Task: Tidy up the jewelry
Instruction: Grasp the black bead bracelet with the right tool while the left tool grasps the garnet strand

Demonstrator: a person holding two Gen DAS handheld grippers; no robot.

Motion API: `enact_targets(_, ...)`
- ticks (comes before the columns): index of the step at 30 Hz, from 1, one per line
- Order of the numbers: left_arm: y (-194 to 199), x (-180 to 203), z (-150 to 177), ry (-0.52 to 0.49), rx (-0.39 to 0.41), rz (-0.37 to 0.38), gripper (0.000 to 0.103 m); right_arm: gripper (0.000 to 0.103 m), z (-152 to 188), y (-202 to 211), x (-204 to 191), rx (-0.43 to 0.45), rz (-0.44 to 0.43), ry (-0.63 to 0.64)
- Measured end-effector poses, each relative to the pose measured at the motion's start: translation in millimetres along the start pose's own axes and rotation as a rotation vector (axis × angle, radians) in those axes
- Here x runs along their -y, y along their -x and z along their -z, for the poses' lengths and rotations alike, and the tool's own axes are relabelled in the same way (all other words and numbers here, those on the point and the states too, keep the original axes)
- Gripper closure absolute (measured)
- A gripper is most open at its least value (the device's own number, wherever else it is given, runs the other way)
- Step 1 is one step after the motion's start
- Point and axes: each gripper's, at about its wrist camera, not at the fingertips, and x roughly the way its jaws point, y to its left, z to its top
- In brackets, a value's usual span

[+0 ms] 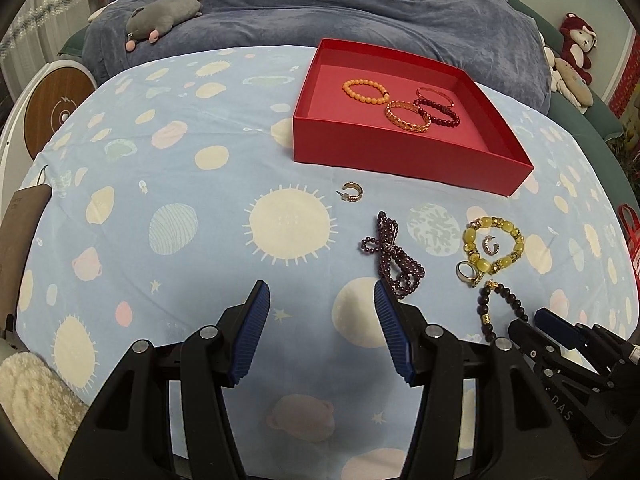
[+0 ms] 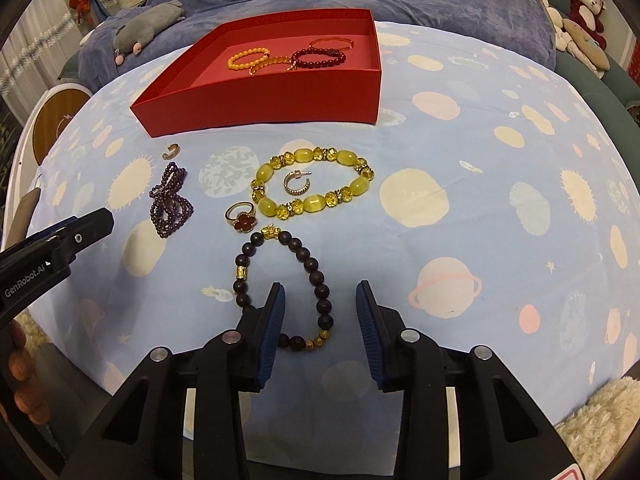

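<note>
1. Blue cloth [image 2: 460, 128] printed with planets and suns covers the counter; a dark blue blanket [image 1: 360, 12] is heaped behind it.
2. Red box [image 1: 404, 156] stands open at the far side of the cloth, holding an orange bead bracelet [image 1: 365, 90], a gold chain bangle [image 1: 407, 117], a dark red bead bracelet [image 1: 438, 111] and a thin red bangle [image 1: 435, 96].
3. Left tongs [image 1: 322, 302] hang over bare cloth with the jaws apart and nothing between them; the purple bead strand [image 1: 394, 258] lies just beyond the right-hand jaw.
4. Right tongs [image 2: 320, 300] are partly open, tilted down over the dark wooden bead bracelet [image 2: 280, 288]; one side of its loop lies between the jaws, and the pads do not press on it.
5. Yellow bead bracelet [image 2: 312, 182] lies in front of the box, beyond the wooden one.
6. Gold ring with a red clover stone [image 2: 243, 217] sits between those two bracelets, nearly touching both.
7. One gold hoop earring [image 2: 297, 185] lies inside the yellow bracelet's loop; the other hoop earring [image 1: 352, 192] lies alone near the box's front wall.
</note>
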Motion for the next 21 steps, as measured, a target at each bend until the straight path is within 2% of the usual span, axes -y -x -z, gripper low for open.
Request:
enact_targets(5, -1.8, 1.2, 0.7, -0.002, -0.005, -0.005, 0.051, 0.071, -1.7, -3.0, -0.9, 0.01, 0.007, 0.005)
enact_targets(12, -3.5, 3.4, -0.1, -0.002, -0.014, -0.011, 0.051, 0.087, -1.8, -3.7, 2.4, 0.023, 0.02, -0.001)
enact_targets(17, -4.9, 6.4, 0.2, -0.002, -0.019, -0.01, 0.051, 0.089, 0.6, -3.3, 3.4, 0.042, 0.024, 0.004)
enact_targets(21, -5.3, 9.5, -2.6, 0.008, -0.021, 0.001, 0.047, 0.09, 1.4, -3.5, 3.0, 0.051, 0.024, 0.003)
